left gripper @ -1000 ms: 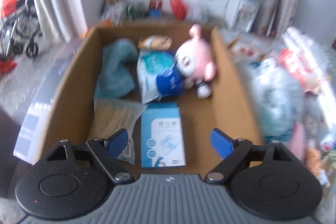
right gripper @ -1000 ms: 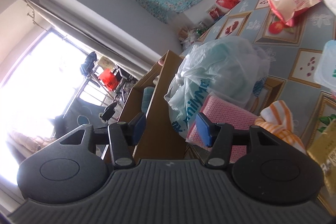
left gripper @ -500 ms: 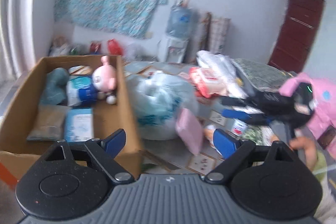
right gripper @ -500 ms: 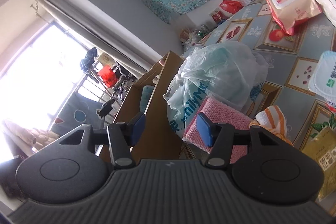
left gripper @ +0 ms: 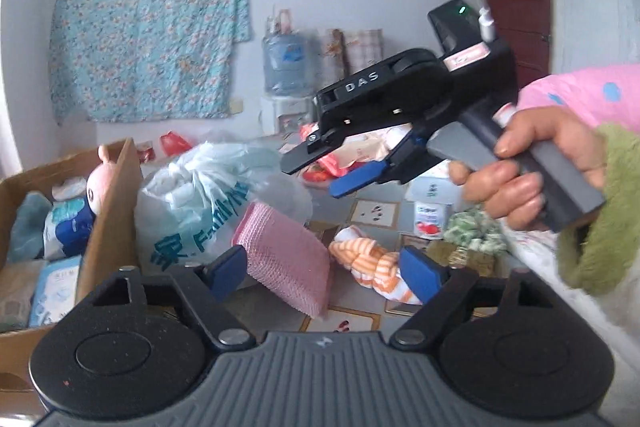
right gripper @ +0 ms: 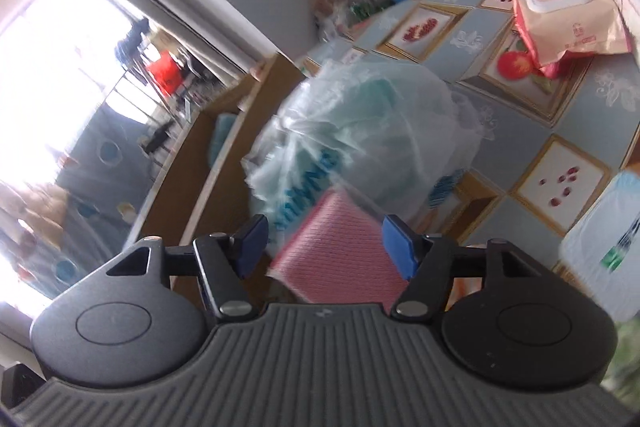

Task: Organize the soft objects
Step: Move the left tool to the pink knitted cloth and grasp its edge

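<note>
Left wrist view: left gripper (left gripper: 322, 271) sitting at 6 o'clock, jaws closing from wide with nothing pressed between them. Pink knitted cloth (left gripper: 286, 259) is lying just beyond the left pad, propped against the tied plastic bag (left gripper: 200, 199); a striped orange cloth (left gripper: 370, 265) is lying near the right pad. Both look like likely next picks, being loose on the patterned tabletop (left gripper: 372, 213). At 9 o'clock the cardboard box (left gripper: 108, 227) is already holding a pink plush toy (left gripper: 100, 183) and packets, so it is probably serving as the collecting bin. At 2 o'clock a hand (left gripper: 532, 167) is aiming the right gripper (left gripper: 324, 173) down toward the pile.

Right wrist view: right gripper's jaws opening, the pink cloth framed between them, untouched.
</note>
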A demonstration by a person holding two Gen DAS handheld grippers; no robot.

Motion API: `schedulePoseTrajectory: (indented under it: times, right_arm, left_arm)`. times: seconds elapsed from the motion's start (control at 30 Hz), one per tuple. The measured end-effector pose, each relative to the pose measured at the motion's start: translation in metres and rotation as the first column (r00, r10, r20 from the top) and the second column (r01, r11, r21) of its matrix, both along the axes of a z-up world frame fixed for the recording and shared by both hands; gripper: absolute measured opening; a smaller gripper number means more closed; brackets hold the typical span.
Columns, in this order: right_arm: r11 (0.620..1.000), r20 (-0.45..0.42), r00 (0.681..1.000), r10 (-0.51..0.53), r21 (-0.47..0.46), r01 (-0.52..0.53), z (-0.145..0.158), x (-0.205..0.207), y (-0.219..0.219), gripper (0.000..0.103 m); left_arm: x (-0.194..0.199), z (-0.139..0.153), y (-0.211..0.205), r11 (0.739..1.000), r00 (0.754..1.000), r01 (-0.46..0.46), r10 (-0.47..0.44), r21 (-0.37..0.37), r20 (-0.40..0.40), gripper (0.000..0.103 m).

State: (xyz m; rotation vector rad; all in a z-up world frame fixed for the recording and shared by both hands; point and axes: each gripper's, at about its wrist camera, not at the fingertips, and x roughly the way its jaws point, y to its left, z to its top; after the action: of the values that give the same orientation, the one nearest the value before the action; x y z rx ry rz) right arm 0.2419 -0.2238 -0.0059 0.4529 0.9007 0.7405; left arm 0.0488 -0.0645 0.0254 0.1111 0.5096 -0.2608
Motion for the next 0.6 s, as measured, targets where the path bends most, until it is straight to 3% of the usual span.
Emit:
schedulePoseTrajectory:
  times: [0.27,0.6]
  right_arm:
    - [0.991,-0.016,0.994,0.109,-0.075,-0.110,-0.021,0.030,0.017,0.064]
    - [0.979,-0.070,0.977,0.203,0.011,-0.202,-0.052,0.058,0.036,0.064]
  left_arm:
    - [0.045,-0.028,0.009,0.991,0.976,-0.129,0.120,-0.040,-0.184,0.064]
    - [0.077,-0.044,0.010,0.984,0.959,-0.178,0.169,-0.020,-0.230,0.063]
